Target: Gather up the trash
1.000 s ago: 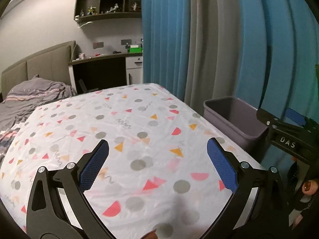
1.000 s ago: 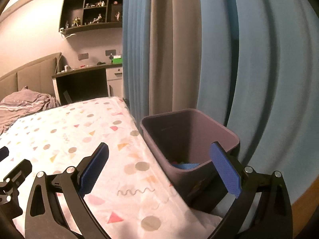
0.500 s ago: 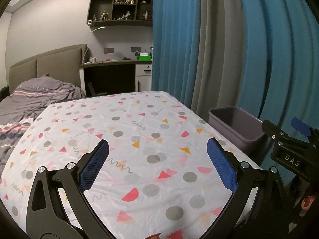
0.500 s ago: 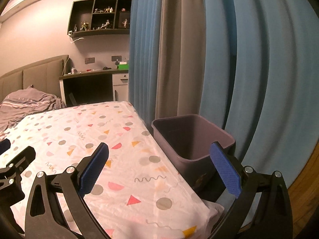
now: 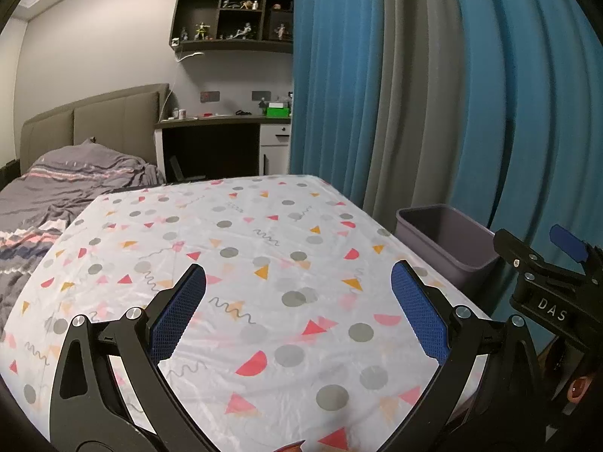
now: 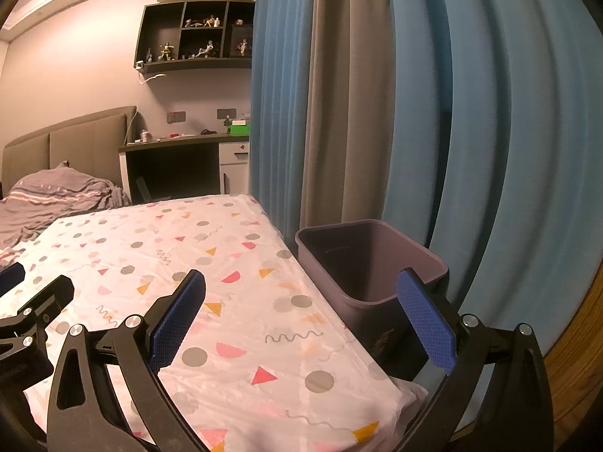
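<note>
Scanning: no trash shows anywhere on the patterned surface [image 5: 264, 263], so the step in hand looks like a search for what is left, if anything.
Left gripper [image 5: 297, 312]: released, jaws spread wide, nothing between them, hovering over the near half of the cloth.
Right gripper [image 6: 301, 312]: released too, jaws wide apart, empty, one finger in line with the bin.
Bin [image 6: 361, 260]: purple, beside the right edge of the cloth, against the curtain [image 6: 471, 113]; its floor is hidden from here.
Advice: sweep both cameras low along the edges before calling it done.
Caution: keep the grippers apart.
</note>
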### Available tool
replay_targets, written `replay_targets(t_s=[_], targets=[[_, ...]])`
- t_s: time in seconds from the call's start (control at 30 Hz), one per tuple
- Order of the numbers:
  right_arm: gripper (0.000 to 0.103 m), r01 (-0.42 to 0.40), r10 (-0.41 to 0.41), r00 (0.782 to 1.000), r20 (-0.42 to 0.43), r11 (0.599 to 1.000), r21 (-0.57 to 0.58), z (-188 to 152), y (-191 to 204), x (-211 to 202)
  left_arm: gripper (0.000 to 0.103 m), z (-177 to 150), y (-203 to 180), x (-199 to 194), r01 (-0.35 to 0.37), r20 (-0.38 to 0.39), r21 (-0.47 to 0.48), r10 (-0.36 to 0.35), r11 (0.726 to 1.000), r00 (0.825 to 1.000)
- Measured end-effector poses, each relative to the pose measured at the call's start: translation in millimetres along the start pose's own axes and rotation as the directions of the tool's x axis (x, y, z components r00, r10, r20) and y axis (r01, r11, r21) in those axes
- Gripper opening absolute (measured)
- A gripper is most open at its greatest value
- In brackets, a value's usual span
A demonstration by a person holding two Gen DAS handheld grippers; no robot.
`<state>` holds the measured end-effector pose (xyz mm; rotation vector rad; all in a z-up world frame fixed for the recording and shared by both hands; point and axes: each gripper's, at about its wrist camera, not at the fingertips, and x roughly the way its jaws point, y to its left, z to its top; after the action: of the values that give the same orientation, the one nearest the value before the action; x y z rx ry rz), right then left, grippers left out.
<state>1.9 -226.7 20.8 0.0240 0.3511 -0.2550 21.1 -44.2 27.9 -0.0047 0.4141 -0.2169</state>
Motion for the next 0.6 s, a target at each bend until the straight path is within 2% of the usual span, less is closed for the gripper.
replay_targets(t_s=[0.6], targets=[[0.097, 0.000, 0.000, 1.000, 0.000, 1.000, 0.001, 0.4, 0.3, -1.2, 0.097, 0.6, -2.0, 2.0, 0.010, -0.010, -0.002, -0.010, 1.000, 1.000]])
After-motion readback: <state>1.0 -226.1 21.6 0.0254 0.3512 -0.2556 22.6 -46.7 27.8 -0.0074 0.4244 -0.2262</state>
